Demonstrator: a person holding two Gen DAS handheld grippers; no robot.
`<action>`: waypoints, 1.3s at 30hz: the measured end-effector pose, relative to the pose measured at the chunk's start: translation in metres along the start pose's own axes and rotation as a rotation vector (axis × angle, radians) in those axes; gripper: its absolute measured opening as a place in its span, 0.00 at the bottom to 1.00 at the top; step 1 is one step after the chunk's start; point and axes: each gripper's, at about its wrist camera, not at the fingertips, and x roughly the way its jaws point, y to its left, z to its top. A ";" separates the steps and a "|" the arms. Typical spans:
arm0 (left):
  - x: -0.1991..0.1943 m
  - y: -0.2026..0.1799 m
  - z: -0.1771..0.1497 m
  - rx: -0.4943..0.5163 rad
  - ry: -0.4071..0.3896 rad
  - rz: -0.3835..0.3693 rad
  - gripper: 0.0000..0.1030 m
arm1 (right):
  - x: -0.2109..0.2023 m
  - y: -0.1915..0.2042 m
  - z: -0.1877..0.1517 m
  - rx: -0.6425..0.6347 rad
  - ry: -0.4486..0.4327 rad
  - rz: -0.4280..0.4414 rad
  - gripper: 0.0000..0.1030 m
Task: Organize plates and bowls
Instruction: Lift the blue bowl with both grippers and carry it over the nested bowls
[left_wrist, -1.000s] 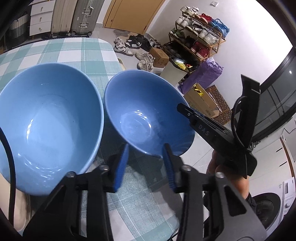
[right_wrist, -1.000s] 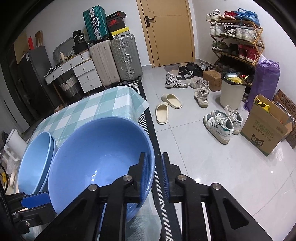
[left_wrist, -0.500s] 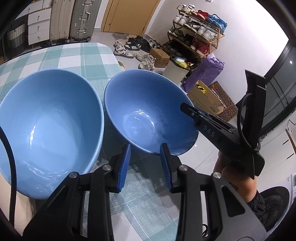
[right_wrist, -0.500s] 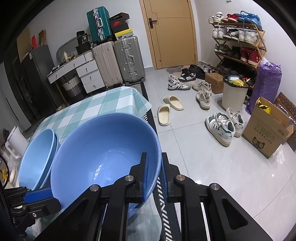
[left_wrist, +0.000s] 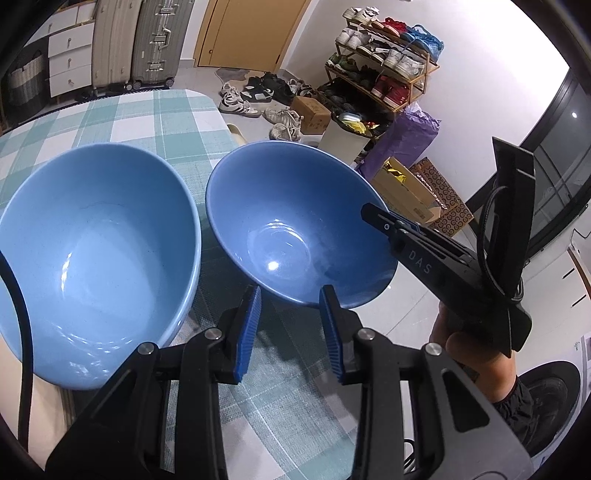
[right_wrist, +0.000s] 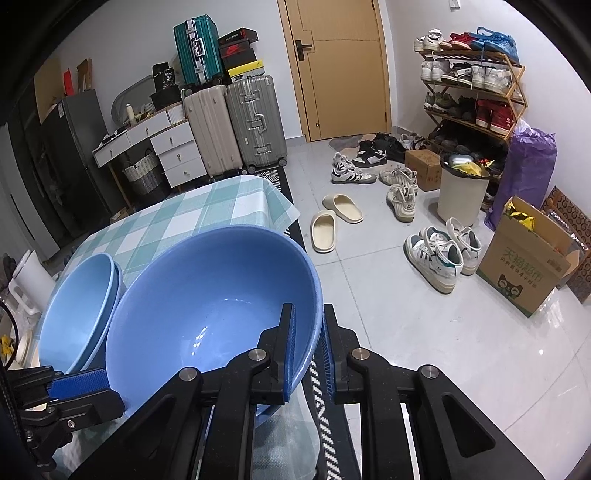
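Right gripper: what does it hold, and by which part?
The right gripper holds the darker blue bowl by its near rim, one finger inside, one outside.

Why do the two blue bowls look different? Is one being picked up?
The darker blue bowl is smaller; the lighter blue bowl beside it is wider.

The right gripper pinches the darker bowl's rim, while nothing grips the lighter bowl.

The lighter bowl seems to be nested in another like it; the darker bowl is single.

Both are smooth, round and empty, over the checked tablecloth.
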 end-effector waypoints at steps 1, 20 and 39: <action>-0.001 0.000 0.000 0.004 -0.003 -0.001 0.29 | -0.002 0.001 0.000 0.001 -0.003 0.000 0.13; -0.048 -0.021 -0.005 0.077 -0.070 -0.015 0.29 | -0.048 0.009 0.012 -0.015 -0.084 -0.010 0.13; -0.045 -0.007 -0.026 0.033 0.021 0.009 0.29 | 0.008 0.025 -0.001 -0.027 0.059 0.035 0.15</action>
